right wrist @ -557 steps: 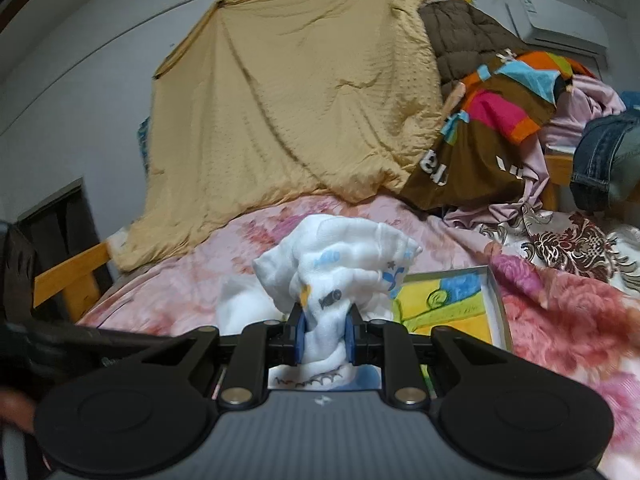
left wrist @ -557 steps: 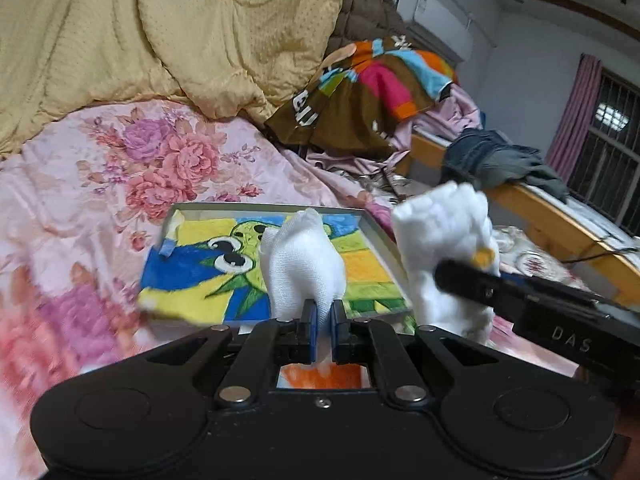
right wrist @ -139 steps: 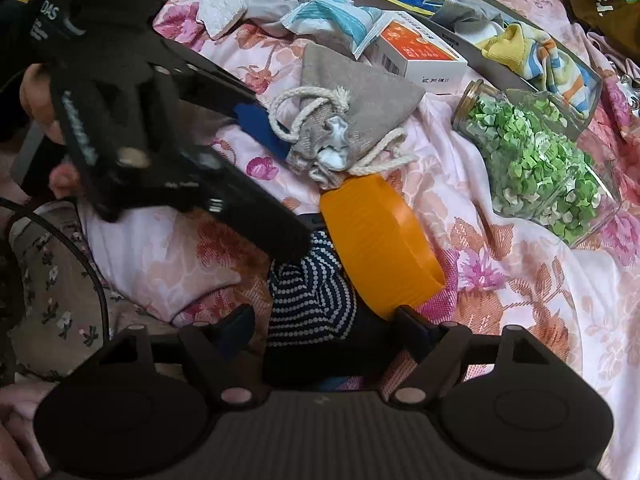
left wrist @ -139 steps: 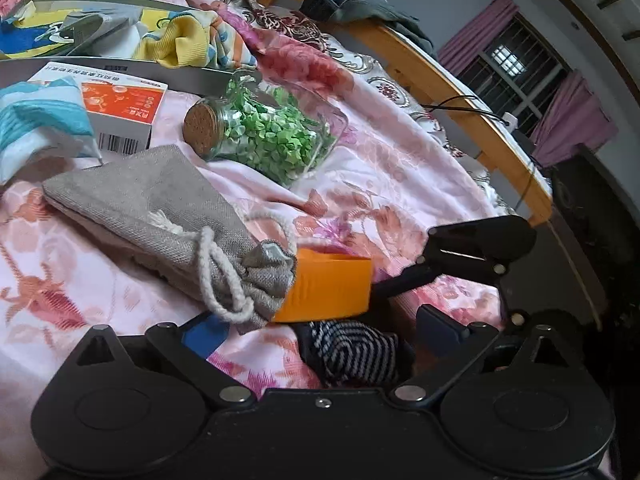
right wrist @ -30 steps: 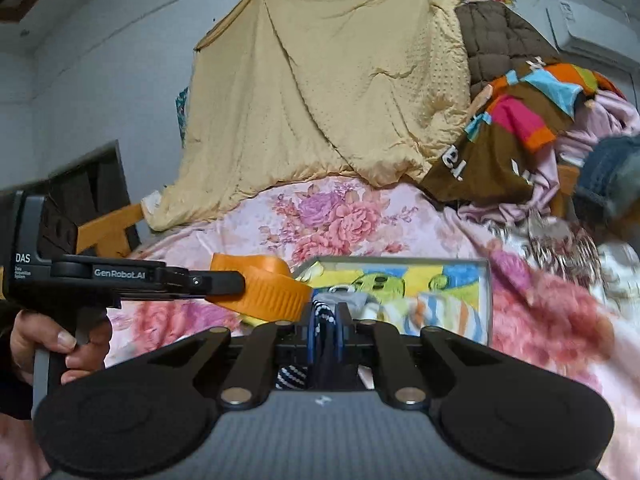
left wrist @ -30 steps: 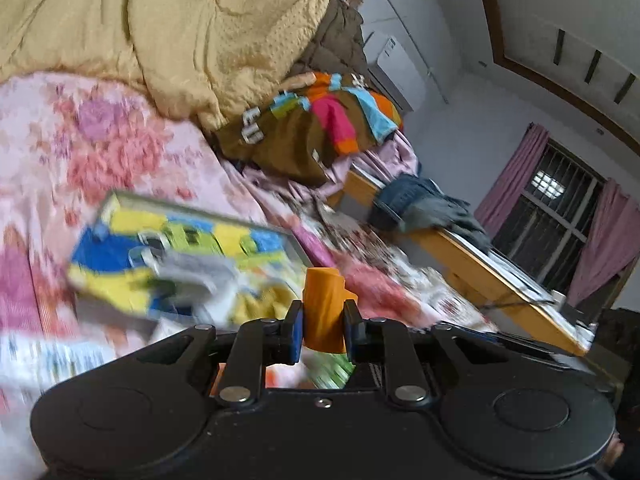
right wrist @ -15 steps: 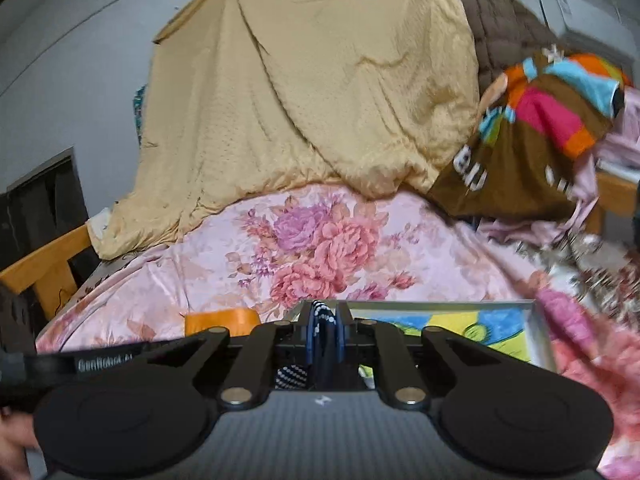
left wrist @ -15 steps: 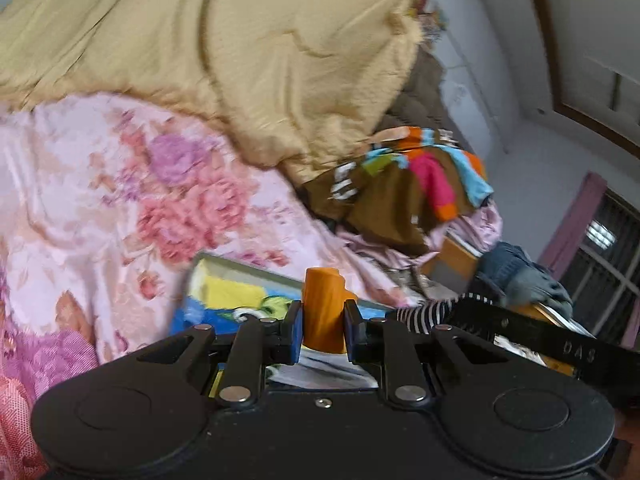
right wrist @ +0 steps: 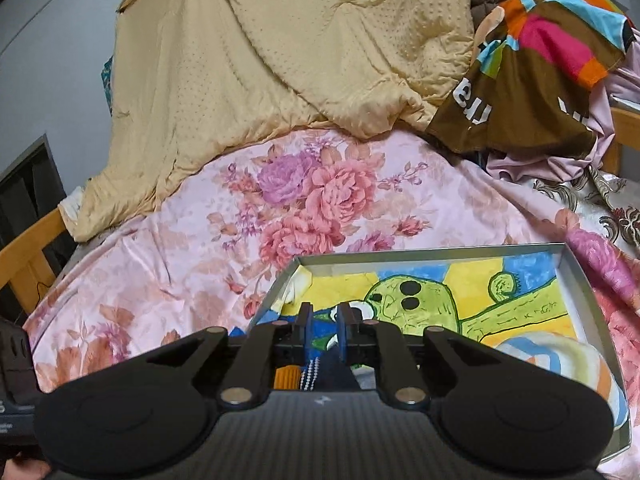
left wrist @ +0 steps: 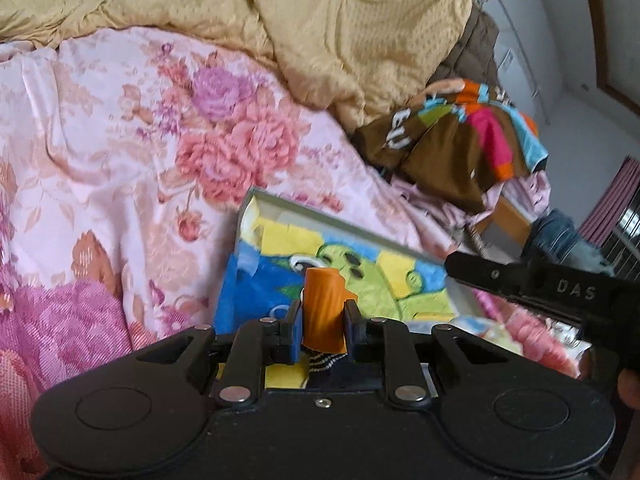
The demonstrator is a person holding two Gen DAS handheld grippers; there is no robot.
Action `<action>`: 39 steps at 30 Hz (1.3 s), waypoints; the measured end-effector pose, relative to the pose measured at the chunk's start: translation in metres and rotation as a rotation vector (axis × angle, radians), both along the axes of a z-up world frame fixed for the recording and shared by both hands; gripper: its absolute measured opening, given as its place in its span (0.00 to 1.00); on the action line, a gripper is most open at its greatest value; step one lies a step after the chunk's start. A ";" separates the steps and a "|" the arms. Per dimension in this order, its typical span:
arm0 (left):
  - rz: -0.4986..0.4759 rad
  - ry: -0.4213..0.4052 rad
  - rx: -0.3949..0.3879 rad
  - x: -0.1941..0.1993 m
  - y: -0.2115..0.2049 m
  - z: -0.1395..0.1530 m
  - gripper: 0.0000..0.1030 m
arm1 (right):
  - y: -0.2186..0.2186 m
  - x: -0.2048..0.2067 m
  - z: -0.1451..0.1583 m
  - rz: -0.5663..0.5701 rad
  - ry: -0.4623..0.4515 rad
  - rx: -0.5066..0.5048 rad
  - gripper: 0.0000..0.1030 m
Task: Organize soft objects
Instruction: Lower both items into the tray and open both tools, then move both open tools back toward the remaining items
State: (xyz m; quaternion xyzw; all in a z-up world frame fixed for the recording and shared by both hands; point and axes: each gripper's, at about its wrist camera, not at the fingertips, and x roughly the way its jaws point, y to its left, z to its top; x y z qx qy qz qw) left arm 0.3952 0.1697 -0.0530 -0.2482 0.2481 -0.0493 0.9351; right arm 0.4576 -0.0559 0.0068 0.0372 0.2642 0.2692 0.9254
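Over the near end of the shallow box [right wrist: 430, 255] on the floral bed [right wrist: 192, 240], our left gripper [left wrist: 323, 316] has its fingers pinching the orange cuff [left wrist: 324, 304] of the striped sock [left wrist: 326, 360]. Our right gripper [right wrist: 323, 322] is opening, fingers slightly parted, with the sock's dark striped part low between them, not pressed.

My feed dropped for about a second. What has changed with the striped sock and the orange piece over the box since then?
The right claw is opening: the striped sock has slipped from between its pads and now sits below them. Both claws moved in over the cartoon-lined box. Unchanged: the left claw stays clamped on the orange piece.
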 end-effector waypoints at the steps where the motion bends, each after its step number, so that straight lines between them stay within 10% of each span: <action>1: 0.001 0.012 0.001 0.001 0.000 -0.002 0.22 | 0.000 -0.002 0.000 0.001 -0.003 -0.006 0.17; 22: 0.054 0.058 0.084 -0.011 -0.007 0.007 0.68 | -0.042 -0.042 0.030 -0.044 -0.048 0.009 0.82; 39: 0.085 -0.123 0.176 -0.103 -0.035 0.068 0.99 | -0.089 -0.125 0.055 -0.061 -0.175 0.018 1.00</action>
